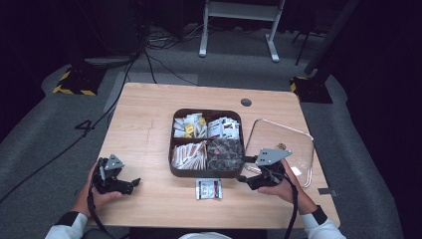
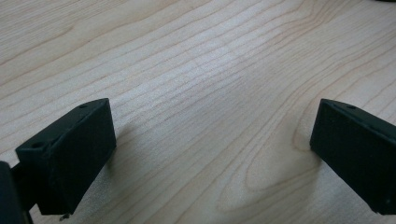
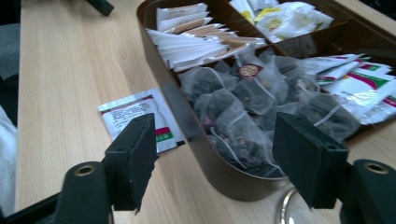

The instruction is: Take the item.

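Landmark: the brown box (image 1: pixel 206 173), four compartments, mid-counter (image 1: pixel 149 114). Loose sachet (image 1: pixel 208 188) lies flat on the counter just in front of the box's near wall, not touching as far as I can tell, long axis roughly parallel to that wall. Right gripper (image 1: pixel 240 169) sits at the box's near-right corner, jaws apart, nothing between them; from it the sachet lies to the left and a bit nearer the person. In the right gripper view the sachet (image 3: pixel 140 119) shows behind the left jaw, with the box corner between the jaws. Left gripper (image 1: pixel 135 183) rests well left of the box, jaws wide over bare wood, so the right hand is prob. the nearer one. Box contents: pyramid tea bags (image 3: pixel 243 112) near-right, paper sticks (image 3: pixel 196 39) near-left, white/yellow packets far-left, red/green sachets far-right. Clear lid (image 1: pixel 283 149) lies right of the box.
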### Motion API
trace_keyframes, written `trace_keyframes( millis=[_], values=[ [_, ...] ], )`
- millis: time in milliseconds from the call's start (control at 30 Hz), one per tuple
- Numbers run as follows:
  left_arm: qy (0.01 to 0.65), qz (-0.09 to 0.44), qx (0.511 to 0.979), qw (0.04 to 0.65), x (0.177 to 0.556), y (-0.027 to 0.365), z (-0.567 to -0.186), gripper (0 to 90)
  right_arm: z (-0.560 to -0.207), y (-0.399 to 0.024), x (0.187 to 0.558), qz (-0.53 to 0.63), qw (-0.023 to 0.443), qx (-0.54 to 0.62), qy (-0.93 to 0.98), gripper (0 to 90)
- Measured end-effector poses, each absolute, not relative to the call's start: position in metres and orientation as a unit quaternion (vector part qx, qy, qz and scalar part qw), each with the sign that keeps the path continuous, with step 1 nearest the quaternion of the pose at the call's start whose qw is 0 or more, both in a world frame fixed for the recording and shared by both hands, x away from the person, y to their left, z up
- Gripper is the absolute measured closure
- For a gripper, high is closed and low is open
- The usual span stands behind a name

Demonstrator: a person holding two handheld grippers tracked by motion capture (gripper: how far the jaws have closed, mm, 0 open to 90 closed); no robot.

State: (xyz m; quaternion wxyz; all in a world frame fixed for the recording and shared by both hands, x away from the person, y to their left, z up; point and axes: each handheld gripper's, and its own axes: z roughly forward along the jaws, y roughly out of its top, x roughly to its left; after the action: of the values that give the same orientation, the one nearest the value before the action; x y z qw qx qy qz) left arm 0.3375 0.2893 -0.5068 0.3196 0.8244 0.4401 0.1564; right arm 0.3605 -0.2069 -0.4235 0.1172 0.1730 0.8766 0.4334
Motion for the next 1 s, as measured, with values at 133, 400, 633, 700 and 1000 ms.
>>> trace_keyframes(
  millis=[133, 400, 633, 700, 1000],
  values=[
    [0.44, 0.156, 0.824, 0.32, 0.338, 0.289, -0.507, 0.5, -0.421, -0.216, 0.364, 0.437, 0.125, 0.186, 0.871, 29.6],
    [0.44, 0.157, 0.825, 0.319, 0.338, 0.289, -0.507, 0.4, -0.416, -0.237, 0.373, 0.434, 0.148, 0.214, 0.862, 29.2],
    [0.44, 0.157, 0.824, 0.32, 0.338, 0.289, -0.507, 0.4, -0.413, -0.26, 0.382, 0.434, 0.171, 0.246, 0.85, 29.7],
    [0.44, 0.156, 0.824, 0.32, 0.338, 0.289, -0.507, 0.4, -0.413, -0.266, 0.386, 0.432, 0.174, 0.254, 0.847, 29.8],
    [0.44, 0.155, 0.825, 0.318, 0.338, 0.289, -0.507, 0.3, -0.419, -0.289, 0.397, 0.413, 0.192, 0.288, 0.843, 30.1]
  ],
)
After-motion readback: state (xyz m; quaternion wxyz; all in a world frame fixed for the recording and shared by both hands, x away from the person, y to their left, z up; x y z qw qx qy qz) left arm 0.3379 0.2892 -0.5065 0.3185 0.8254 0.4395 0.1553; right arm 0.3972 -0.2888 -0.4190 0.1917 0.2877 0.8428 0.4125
